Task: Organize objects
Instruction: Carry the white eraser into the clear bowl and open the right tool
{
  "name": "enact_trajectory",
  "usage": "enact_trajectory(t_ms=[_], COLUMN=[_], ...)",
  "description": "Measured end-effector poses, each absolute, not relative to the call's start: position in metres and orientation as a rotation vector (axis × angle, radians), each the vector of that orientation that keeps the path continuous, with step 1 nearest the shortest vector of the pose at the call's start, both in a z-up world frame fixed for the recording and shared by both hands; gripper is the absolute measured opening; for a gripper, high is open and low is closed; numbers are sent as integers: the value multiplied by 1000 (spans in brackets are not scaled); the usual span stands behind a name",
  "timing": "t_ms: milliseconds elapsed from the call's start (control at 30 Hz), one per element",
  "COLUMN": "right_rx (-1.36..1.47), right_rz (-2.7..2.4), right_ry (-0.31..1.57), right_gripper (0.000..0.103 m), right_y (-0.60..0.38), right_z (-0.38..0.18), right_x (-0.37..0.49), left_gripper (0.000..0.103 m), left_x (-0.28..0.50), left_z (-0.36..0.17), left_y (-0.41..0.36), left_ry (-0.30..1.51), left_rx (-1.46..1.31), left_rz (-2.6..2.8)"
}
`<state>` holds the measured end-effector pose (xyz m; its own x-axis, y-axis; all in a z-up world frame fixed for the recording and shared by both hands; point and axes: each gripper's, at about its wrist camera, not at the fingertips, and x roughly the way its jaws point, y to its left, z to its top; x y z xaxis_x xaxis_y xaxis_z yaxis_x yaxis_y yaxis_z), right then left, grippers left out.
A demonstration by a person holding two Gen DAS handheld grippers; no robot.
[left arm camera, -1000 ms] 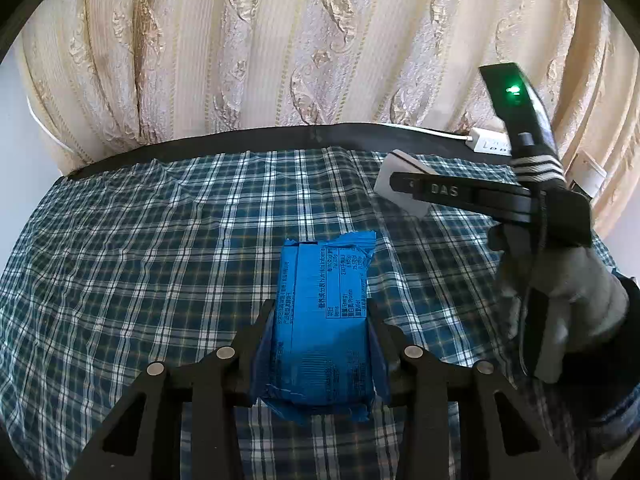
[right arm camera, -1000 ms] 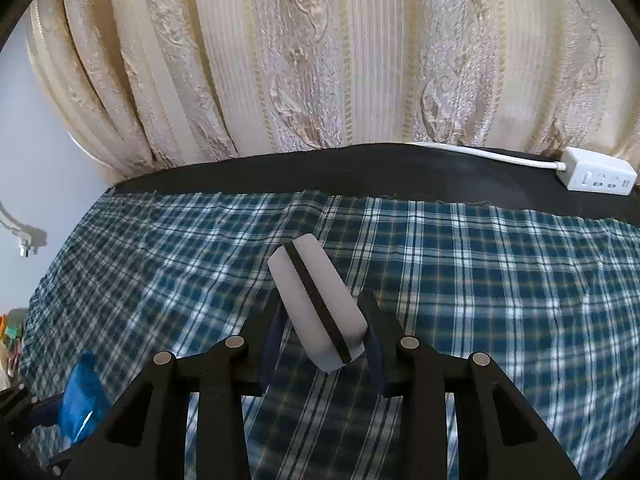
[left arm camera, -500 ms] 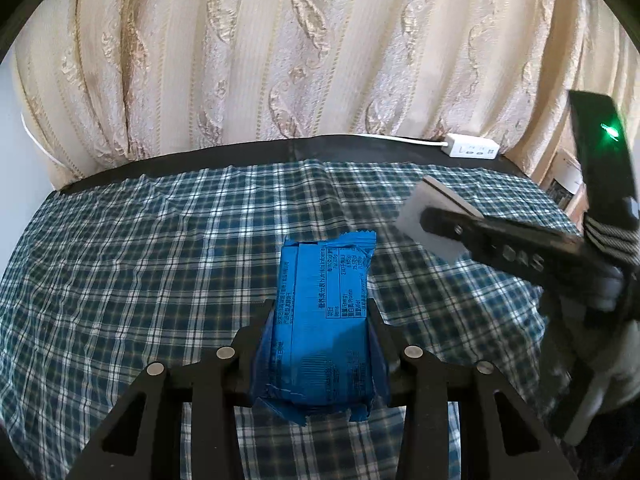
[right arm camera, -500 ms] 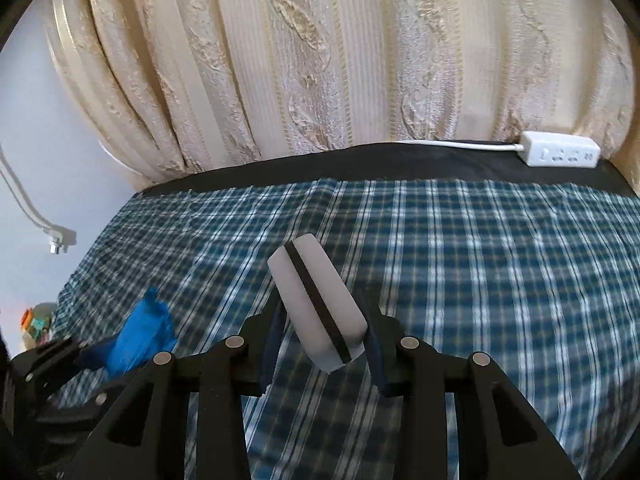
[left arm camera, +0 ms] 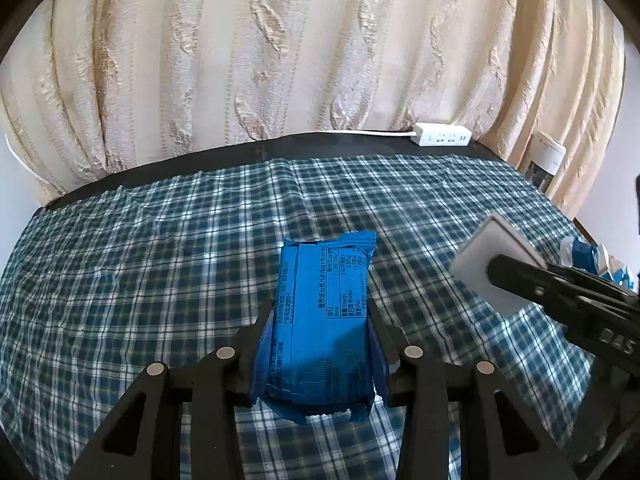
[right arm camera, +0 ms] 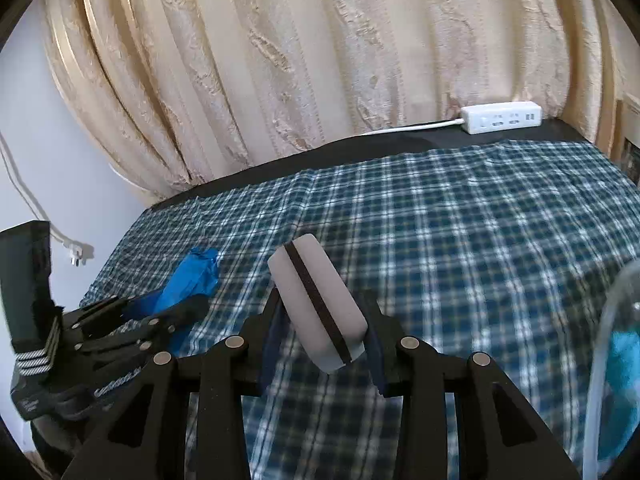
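Plainly, the left gripper (left arm camera: 320,344) is clamping a blue foil snack packet with white printed text (left arm camera: 326,320) between its black fingers (left arm camera: 256,352); the jaws are pressing in on both long sides of the packet, which is sticking forward out of the grip with its crimped end pointing toward the far edge of the table, and it is hanging above the blue-and-white checked tablecloth (left arm camera: 160,280) rather than lying on it; the right gripper (right arm camera: 324,332) is squeezing a pale grey oblong block with a dark stripe along its middle (right arm camera: 316,304), the jaws standing only as far apart as the block is thick, and the block is tilting up and away from the fingers; in the left wrist view that same grey block (left arm camera: 496,264) is showing at the right side, nipped at the tip of the black right tool, above the cloth; in the right wrist view the left tool is sitting at the lower left with the blue packet (right arm camera: 192,276) poking out of it; a white power strip with a white cable (left arm camera: 442,136) is lying on the bare black strip of table (left arm camera: 280,148) beyond the cloth, close under the cream patterned curtain (left arm camera: 280,52) that is filling the background; at the right edge of the right wrist view a clear curved container rim (right arm camera: 612,320) with something blue inside is showing, too blurred to tell more.
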<state>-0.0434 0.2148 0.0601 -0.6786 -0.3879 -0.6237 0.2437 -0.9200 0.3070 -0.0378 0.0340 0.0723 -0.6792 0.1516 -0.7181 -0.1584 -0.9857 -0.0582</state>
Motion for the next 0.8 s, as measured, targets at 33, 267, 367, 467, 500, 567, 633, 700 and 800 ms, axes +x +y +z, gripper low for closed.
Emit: enact_trajectory(t_ms=[33,267,367,467,500,567,633,700,800], right_rx=[1021,996,994,993,992,996,995,994,988], right_rz=[-2588,-2633,-2652,-2666,-2671,-2676,-2687,-2697,-2722], right_ry=[-290,-323,-346,-368,-376,-383,-394,-404,-429], right_gripper=[38,38,38,38,38,38,38,38,38], right_y=[218,243,254,264,268,274,282,289,303], right_z=[61,67,67,67,66,66,66,66,67], right_x=[-38,-6,6,14,17,24,31,36,46], left_gripper=[44,44,44,44,44,44,44,44,44], left_x=[-37,-35,-34,-31,-30,-29,-27,-26,-24], left_z=[72,69,69,70,70,71,72,73,75], left_y=[36,48,53,60,62,66,71,76,85], left_ry=[19,52,68,87,92,100,111,115,125], left_rx=[-1167,-1178,-1181,-1178,-1179,-1179,-1178,-1180,-1177], left_rz=[2731,2705,2694,2685,2680,2672,2666,2656,2642])
